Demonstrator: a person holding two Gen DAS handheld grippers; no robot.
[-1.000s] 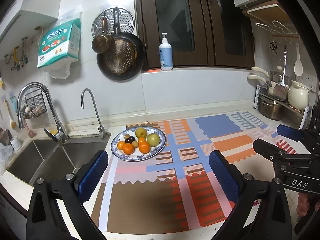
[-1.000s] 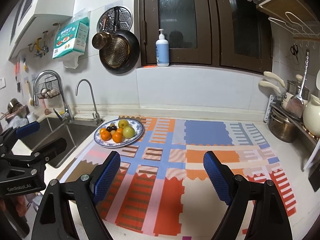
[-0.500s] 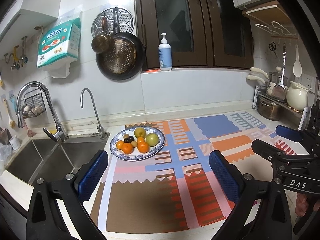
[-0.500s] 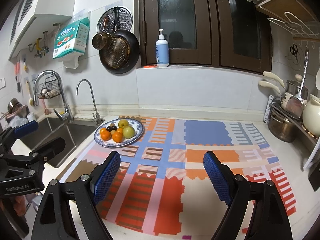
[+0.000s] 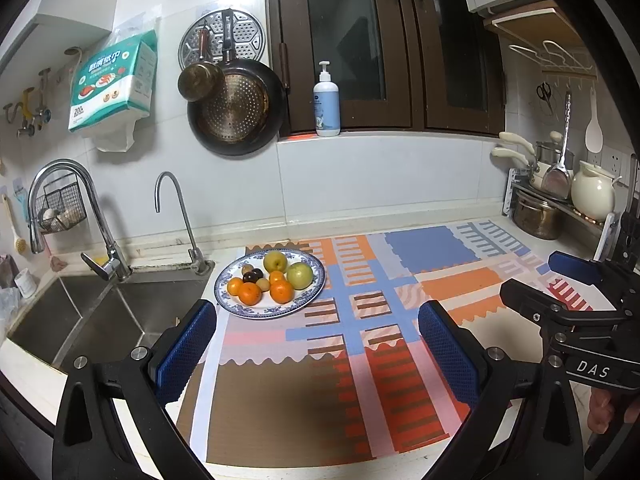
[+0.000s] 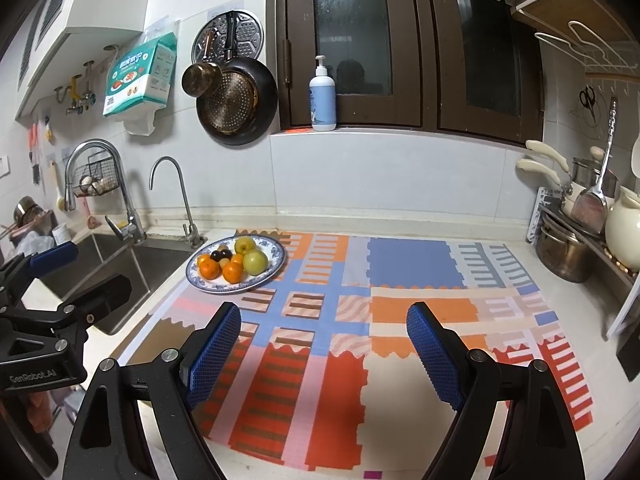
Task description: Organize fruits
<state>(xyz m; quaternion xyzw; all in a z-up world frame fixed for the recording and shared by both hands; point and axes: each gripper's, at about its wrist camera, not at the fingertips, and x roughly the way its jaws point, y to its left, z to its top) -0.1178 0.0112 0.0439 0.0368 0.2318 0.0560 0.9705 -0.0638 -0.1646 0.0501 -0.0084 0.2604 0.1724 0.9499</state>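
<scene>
While both tools are held low over the counter edge, tilted gently downward, neither is in contact with anything. The left black two-finger gripper with blue textured pads [image 5: 316, 344] is seen with its fingers spread wide, nothing between them; below the gap lies the multicoloured patchwork mat in orange, blue and brown [image 5: 360, 340]. The right black two-finger gripper with blue pads [image 6: 324, 344] is likewise held wide apart and empty above the same mat. Each tool is caught from the side at the edge of the other's view; fingertips of a person's hand [image 5: 600, 412] are glimpsed under the right tool's body.

The round white plate with a blue patterned rim [image 5: 316, 294] is set at the mat's far left corner, just beside the stainless steel sink [image 5: 100, 312]. On it are noted the fruits: two yellow-green apples [image 5: 300, 275], several oranges [image 5: 281, 291], a dark round fruit [image 5: 251, 276] and a few small brownish ones whose kind cannot be told. The fruit is bunched together, pieces touching. The plate sits well ahead of both grippers, nearer the left one.

A steel pot [image 6: 564, 256] and cream jug [image 6: 624, 236] are racked at the far right; contents cannot be seen.
</scene>
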